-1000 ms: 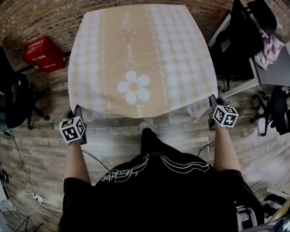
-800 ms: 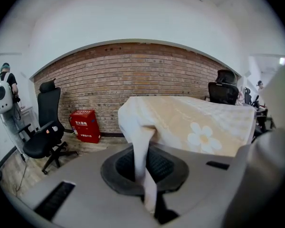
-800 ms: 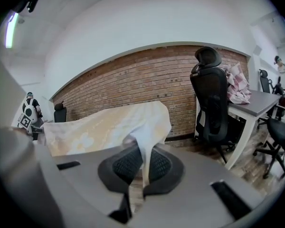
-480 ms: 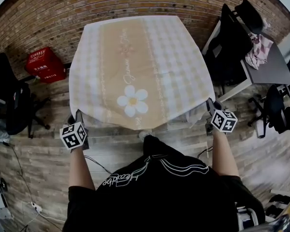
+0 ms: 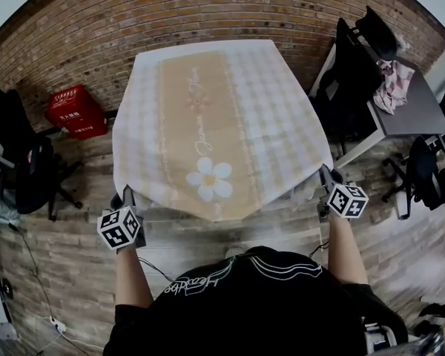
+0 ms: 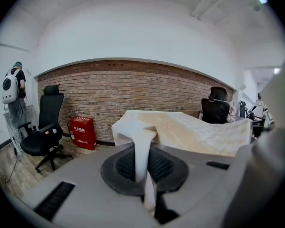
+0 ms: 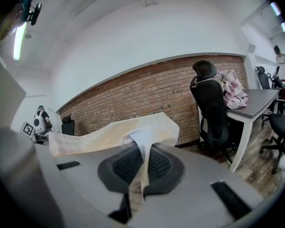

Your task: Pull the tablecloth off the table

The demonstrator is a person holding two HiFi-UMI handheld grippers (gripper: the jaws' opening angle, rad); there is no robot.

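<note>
Evidently the pull is barely begun: the beige-and-white checked fabric tablecloth with a white daisy print (image 5: 215, 124) lies spread over almost the whole table, from the brick-wall end to the near edge. Only its two near corners are raised, one twisted corner pinched tight in the left gripper (image 6: 146, 175), the other in the right gripper (image 7: 138, 175). Dragging the whole sheet clear looks to be entirely left to do.

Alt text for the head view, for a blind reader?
From above, a person in a black shirt grips a checked tablecloth with a white flower by its two near corners, left gripper and right gripper both shut on it; brick wall behind.
</note>
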